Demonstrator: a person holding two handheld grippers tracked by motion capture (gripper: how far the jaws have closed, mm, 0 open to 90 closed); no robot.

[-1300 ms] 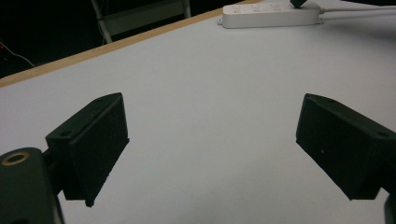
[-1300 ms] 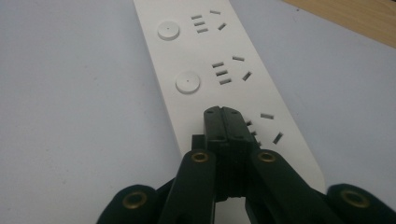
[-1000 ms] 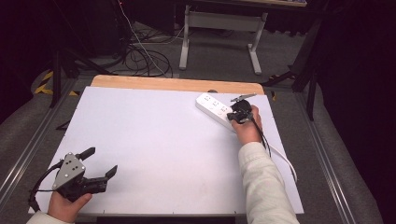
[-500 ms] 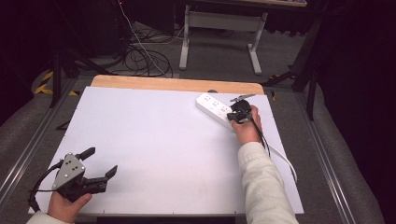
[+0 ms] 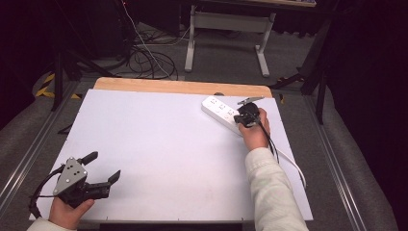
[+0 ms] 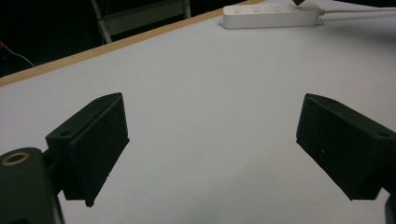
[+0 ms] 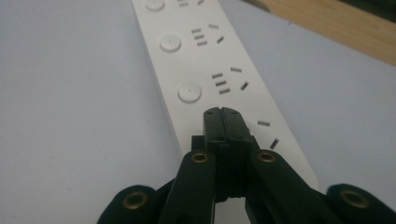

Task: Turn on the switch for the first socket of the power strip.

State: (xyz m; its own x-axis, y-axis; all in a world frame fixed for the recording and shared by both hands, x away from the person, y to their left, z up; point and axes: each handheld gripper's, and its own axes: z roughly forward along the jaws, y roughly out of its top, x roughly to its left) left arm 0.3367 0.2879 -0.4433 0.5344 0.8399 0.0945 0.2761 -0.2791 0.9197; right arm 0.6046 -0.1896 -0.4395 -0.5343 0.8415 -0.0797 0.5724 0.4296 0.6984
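Right hand (image 5: pixel 254 134): reaches far across the counter, cream sleeve (image 5: pixel 272 192) running up from the near edge, wrist straight, gripper pointed away and down at the strip.
Right gripper (image 5: pixel 246 117): its jaws are pressed together with nothing between them; in the right gripper view the joined tips (image 7: pixel 223 116) rest over the near end of the strip, just below a round button. Whether they press on the surface, I cannot tell.
Left hand (image 5: pixel 70 211): low at the near left corner of the counter, fist wrapped round the gripper body from beneath.
Left gripper (image 5: pixel 102 166): jaws spread wide, nothing between them (bare white surface seen through the gap in the left gripper view); grey three-cornered plate (image 5: pixel 70 174) on top, tips aimed toward the middle of the counter.
Long white plastic power strip (image 5: pixel 221 113): one, lying flat and at a slant at the far right of the counter, near the wooden far edge; well apart from the left gripper.
Round white buttons (image 7: pixel 189 91): three counted in the right gripper view, each beside a group of slots.
White cable (image 5: pixel 293 166): one, trailing from the strip toward the near right edge.
White-topped counter (image 5: pixel 159 144): one, with a pale wooden strip (image 5: pixel 178 86) along the far side.
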